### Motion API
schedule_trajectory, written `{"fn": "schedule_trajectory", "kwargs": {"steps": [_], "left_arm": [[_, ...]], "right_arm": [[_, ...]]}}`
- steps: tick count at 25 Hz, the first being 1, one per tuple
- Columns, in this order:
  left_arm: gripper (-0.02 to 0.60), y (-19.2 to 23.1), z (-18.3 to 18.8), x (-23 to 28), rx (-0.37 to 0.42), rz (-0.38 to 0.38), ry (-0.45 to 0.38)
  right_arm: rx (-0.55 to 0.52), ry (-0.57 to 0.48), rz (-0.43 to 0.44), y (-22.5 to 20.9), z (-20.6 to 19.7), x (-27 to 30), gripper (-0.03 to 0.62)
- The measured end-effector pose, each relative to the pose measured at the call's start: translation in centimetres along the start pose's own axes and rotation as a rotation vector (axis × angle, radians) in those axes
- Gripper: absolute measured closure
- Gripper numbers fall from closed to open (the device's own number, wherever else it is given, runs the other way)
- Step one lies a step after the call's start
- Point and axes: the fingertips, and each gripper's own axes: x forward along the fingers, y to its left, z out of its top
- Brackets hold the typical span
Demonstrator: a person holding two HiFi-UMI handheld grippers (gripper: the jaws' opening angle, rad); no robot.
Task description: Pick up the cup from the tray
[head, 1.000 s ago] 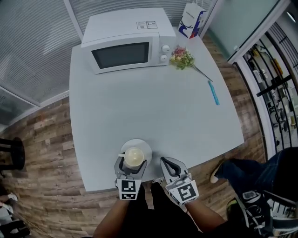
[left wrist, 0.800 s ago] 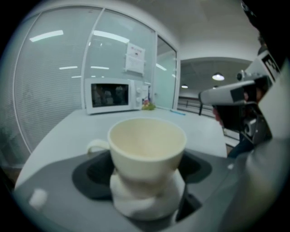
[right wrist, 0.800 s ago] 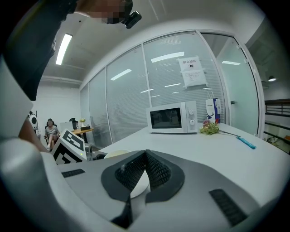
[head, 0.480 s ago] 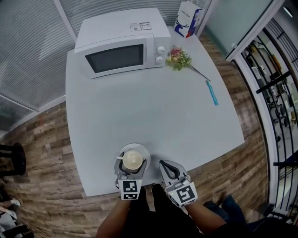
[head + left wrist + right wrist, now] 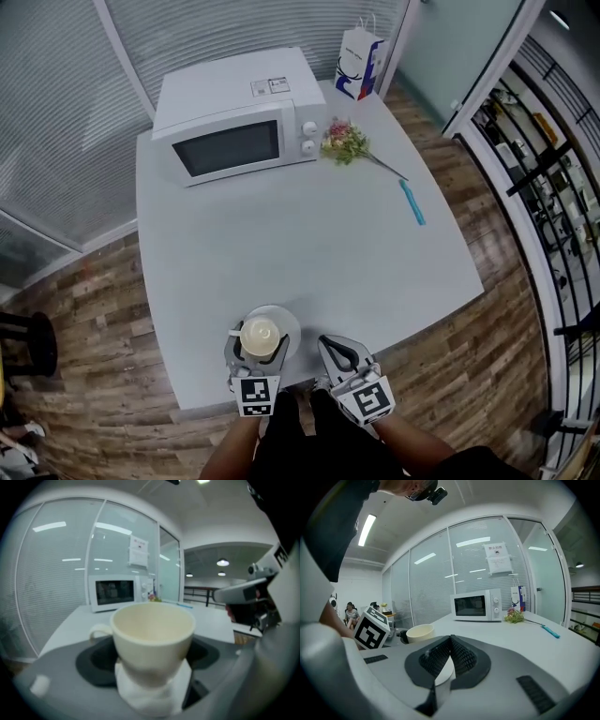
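Cream cup (image 5: 261,333) gripped by the forward-pointing left claw (image 5: 259,344) (right claw (image 5: 329,344) closed, empty, alongside).

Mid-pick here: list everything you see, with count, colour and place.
cup: one, cream, over the tray
tray: one, white, round, near table edge
microwave: one, white, far left
flowers: one bunch, pink-green, right of microwave
paper bag: one, white-blue, far corner
blue stick: one, right side
table: one, pale grey
left gripper: closed on cup
right gripper: jaws together, beside tray
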Motion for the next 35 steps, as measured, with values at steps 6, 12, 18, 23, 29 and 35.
{"fn": "schedule_trajectory", "kwargs": {"steps": [6, 12, 18, 23, 29, 35], "left_arm": [[0.152, -0.2, 4.0, -2.1, 0.014, -0.031, -0.067], [0.152, -0.9, 8.0, -4.3, 0.041, -0.056, -0.127], [0.152, -0.1, 11.9, -5.3, 0.059, -0.044, -0.196], [0.152, -0.5, 13.8, -6.4, 0.062, -0.046, -0.222], [0.152, -0.9, 15.4, -6.7, 0.08, -0.05, -0.248], [0.152, -0.7, 15.9, -6.6, 0.085, -0.047, -0.255]], "right_arm": [[-0.031, -0.043, -0.004, 0.5, 3.3, -0.2, 0.605], [-0.077, -0.132, -0.006, 0.7, 6.6, -0.9, 0.605], [-0.12, -0.217, -0.013, 0.1, 10.4, -1.0, 0.605], [-0.117, -0.243, -0.017, 0.1, 11.8, -2.0, 0.605], [-0.141, -0.279, -0.01, 0.0, 13.2, -2.2, 0.605], [-0.186, -0.282, -0.008, 0.1, 13.9, -1.6, 0.605]]}}
